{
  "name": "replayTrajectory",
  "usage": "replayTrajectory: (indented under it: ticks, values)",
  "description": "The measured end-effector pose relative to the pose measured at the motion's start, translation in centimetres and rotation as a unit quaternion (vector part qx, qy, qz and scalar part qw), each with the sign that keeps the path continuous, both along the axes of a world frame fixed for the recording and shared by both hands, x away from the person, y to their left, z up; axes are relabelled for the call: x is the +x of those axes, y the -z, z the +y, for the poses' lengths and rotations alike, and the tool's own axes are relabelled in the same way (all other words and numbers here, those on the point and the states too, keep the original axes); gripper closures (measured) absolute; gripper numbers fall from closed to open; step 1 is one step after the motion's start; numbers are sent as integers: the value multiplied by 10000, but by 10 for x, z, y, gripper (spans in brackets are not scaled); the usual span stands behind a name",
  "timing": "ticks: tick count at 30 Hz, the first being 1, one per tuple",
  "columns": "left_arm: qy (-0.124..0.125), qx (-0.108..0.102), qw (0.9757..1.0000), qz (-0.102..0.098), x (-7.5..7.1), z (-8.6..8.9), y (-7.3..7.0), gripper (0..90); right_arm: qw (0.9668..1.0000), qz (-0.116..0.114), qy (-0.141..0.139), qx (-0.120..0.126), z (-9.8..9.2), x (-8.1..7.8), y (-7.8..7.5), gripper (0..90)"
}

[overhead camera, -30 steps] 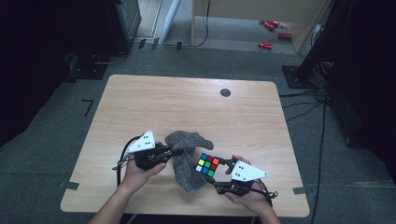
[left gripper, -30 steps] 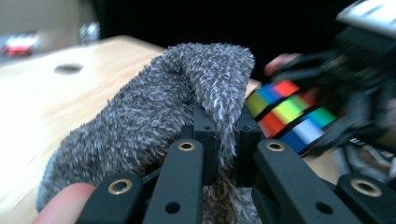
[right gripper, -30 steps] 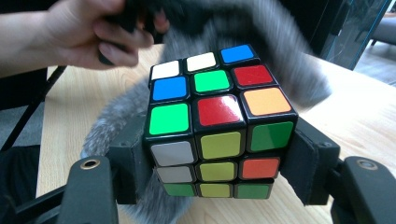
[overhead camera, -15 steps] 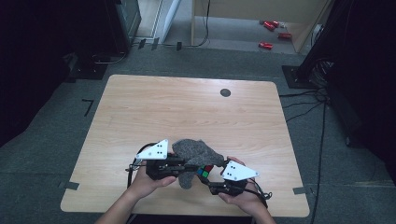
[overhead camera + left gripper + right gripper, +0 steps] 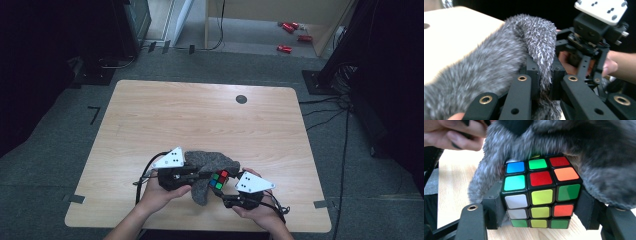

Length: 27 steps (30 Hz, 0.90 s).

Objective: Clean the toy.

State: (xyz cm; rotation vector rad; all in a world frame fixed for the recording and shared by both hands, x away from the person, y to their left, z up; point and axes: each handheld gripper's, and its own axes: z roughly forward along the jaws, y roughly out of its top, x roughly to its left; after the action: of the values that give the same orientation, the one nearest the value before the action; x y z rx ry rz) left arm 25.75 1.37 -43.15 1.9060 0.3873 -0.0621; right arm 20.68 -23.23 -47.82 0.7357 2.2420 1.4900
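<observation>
A scrambled colour cube [image 5: 540,192] sits clamped between the jaws of my right gripper [image 5: 540,206], just above the wooden table. A grey furry cloth [image 5: 599,170] drapes over the cube's back and top. In the high view the cube [image 5: 219,180] shows beside the cloth [image 5: 207,162], with my right gripper [image 5: 231,192] below it. My left gripper [image 5: 544,80] is shut on a fold of the cloth [image 5: 499,60], and in the high view it [image 5: 192,175] reaches in from the left.
The light wooden table [image 5: 200,115] has free room across its far half, with a small dark round mark [image 5: 241,99] near the back edge. Both hands work close to the front edge. The right gripper [image 5: 596,32] stands right in front of the left one.
My left gripper has moved right toward the cube, dragging the cloth with it. The cloth now bunches against the cube. The right gripper has stayed nearly in place.
</observation>
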Motion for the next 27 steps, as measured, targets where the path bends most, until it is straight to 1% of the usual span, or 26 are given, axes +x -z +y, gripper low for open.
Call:
replayTrajectory:
  ticks: [2, 3, 4, 5, 8, 9, 10, 12, 14, 16, 19, 22, 23, 24, 25, 26, 27]
  values:
    - [15, 100, 9999, -32, -5, -6, -2, 838, 10000, 0, -7, 5, 1, 0, 0, 345]
    - [-17, 164, 9998, -57, -6, -8, -2, 838, 10000, 1, -15, 17, 2, 0, 0, 345]
    - [-71, 195, 9998, -74, -6, -9, -2, 839, 10000, 0, -13, 8, 2, 0, 0, 345]
    - [-193, 223, 9995, -66, -4, -7, -2, 840, 10000, -5, 1, -8, 2, 0, 0, 345]
    - [-499, 194, 9985, 116, 4, 3, 0, 843, 10000, 1, 20, -23, 0, 0, 1, 346]
    - [-526, 179, 9983, 146, 6, 5, 0, 843, 10000, 1, 35, -29, 0, -1, 1, 347]
    - [-532, 152, 9983, 170, 7, 6, 0, 843, 10000, 4, 34, -21, 0, -1, 0, 347]
    - [-407, 70, 9990, 172, 5, 5, -1, 843, 10000, -20, 7, 23, 0, -1, 0, 346]
    - [-255, 107, 9996, 94, -1, -1, -2, 842, 10000, -30, 1, 52, 1, 0, -1, 347]
    - [-184, 160, 9997, 62, -5, -6, -3, 841, 10000, -39, -3, 37, 2, 0, 0, 346]
    - [-267, 150, 9995, 71, -5, -5, -6, 840, 10000, -35, 5, 30, 1, -1, -1, 347]
    - [-550, 166, 9983, 126, 0, 4, -9, 842, 9999, -28, 18, 122, -1, -2, -3, 347]
    - [-600, 193, 9979, 137, 1, 5, -9, 843, 9999, -39, 22, 132, -1, -1, -3, 347]
    - [-586, 205, 9980, 135, 1, 5, -10, 843, 9999, -31, 21, 140, -1, -1, -3, 347]
    - [-488, 250, 9984, 115, -1, 2, -9, 842, 9999, -26, 18, 137, -1, -1, -2, 347]
    - [-451, 282, 9985, 106, -3, 0, -9, 842, 9999, -25, 13, 134, -1, -1, -2, 347]
    - [-411, 386, 9984, 81, -7, -5, -9, 842, 9999, -21, 10, 129, 0, -1, -2, 347]
